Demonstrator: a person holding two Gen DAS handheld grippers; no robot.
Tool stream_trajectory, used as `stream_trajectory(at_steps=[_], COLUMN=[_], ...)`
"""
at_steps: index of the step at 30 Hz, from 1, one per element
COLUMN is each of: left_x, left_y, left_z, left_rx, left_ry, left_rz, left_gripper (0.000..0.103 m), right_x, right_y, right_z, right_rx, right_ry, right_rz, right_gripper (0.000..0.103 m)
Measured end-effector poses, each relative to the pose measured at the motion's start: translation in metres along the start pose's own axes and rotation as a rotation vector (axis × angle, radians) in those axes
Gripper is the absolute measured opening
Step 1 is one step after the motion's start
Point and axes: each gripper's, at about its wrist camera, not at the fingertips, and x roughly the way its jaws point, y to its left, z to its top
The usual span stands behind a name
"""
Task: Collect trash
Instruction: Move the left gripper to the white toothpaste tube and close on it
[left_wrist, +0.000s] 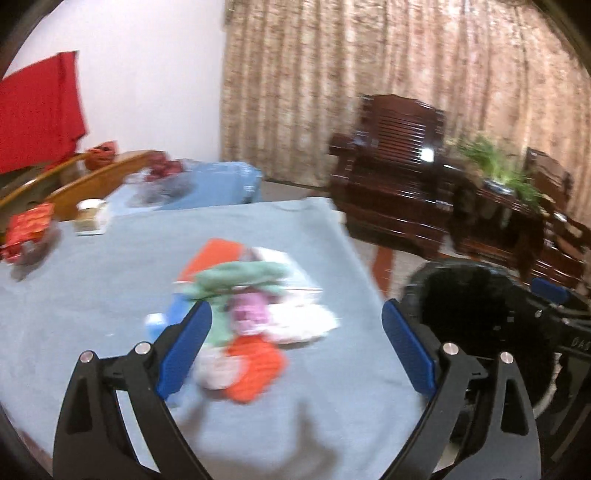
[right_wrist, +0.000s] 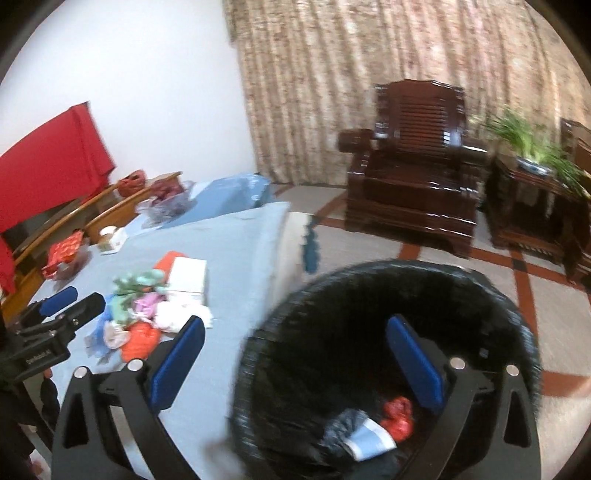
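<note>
A blurred pile of trash (left_wrist: 251, 314), made of green, pink, white and orange wrappers, lies in the middle of the light blue tablecloth (left_wrist: 92, 295). My left gripper (left_wrist: 295, 347) hovers just in front of the pile, open, with nothing between its blue pads. A black bin (right_wrist: 369, 291) stands on the floor by the table's right edge. My right gripper (right_wrist: 299, 363) hangs open and empty over the bin's mouth. Inside the bin lie a red wrapper (right_wrist: 399, 413) and a blue-grey and white piece (right_wrist: 354, 432). In the right wrist view the left gripper (right_wrist: 79, 301) appears at the left, beside the pile.
A red packet (left_wrist: 29, 229) and a white jar (left_wrist: 90, 214) sit at the table's far left, with wooden chair backs (left_wrist: 92, 177) behind. A dark wooden armchair (right_wrist: 413, 173) and a side table with a plant (right_wrist: 532, 192) stand before the curtain across the tiled floor.
</note>
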Motion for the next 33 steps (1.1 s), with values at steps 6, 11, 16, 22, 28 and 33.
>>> stream_trajectory(at_steps=[6,11,16,22,28,33], left_x=[-0.007,0.002,0.016,0.033,0.045,0.039], left_y=[0.052,0.089,0.104,0.116,0.122,0.129], left_z=[-0.015,-0.036,-0.053,-0.068,-0.073,-0.073], left_rx=[-0.042,-0.074,-0.097,-0.119,-0.137,-0.157], left_ry=[0.01,0.053,0.103,0.144,0.168,0.149], left_rz=[0.12,0.174,0.187,0.196,0.183,0.173], left_gripper=[0.09,0.08,0.073,0.061,0.047,0.04], right_x=[0.031,0.055,0.075,0.086,0.095,0.097], right_y=[0.058,0.092,0.112,0.123,0.129,0.133], right_z=[0.001,-0.004,-0.011,-0.018,-0.019,-0.02], right_rx=[-0.083,-0.14,-0.164,-0.189,-0.194,-0.206], right_ry=[0.011,0.028,0.06,0.086,0.1,0.104], right_rz=[0.09,0.119,0.137,0.139,0.138,0.142], right_gripper=[0.097,0.097,0.096,0.096,0.096,0.096])
